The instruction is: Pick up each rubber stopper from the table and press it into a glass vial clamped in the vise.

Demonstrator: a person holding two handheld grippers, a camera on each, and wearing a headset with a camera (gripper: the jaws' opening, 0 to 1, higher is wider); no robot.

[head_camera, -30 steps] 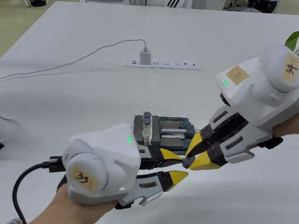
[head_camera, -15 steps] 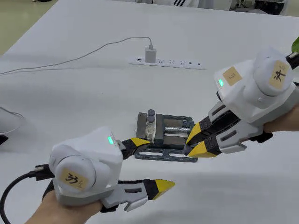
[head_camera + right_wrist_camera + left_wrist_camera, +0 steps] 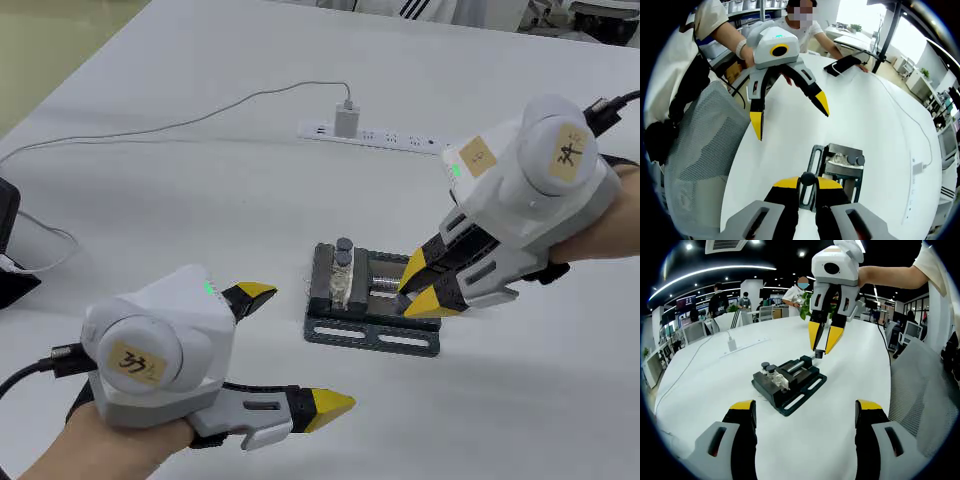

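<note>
White surface (image 3: 200,200) carries a vise (image 3: 372,335) clamping two stoppered vials (image 3: 342,285) at its left end. Right hand-held gripper (image 3: 416,298) pinches a dark stopper (image 3: 807,178) over the vise's right end; left hand-held gripper (image 3: 295,347) hangs released, near left

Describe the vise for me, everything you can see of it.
The vise is small, dark and metal-looking, sitting flat on the white table. It has a slotted base plate, a bare threaded screw along its middle, and jaws at one end clamping two upright clear vials with dark stoppers in. The right gripper, shut on a spare stopper, hangs close over the screw end; contact I cannot tell. The left gripper is open and apart.
</note>
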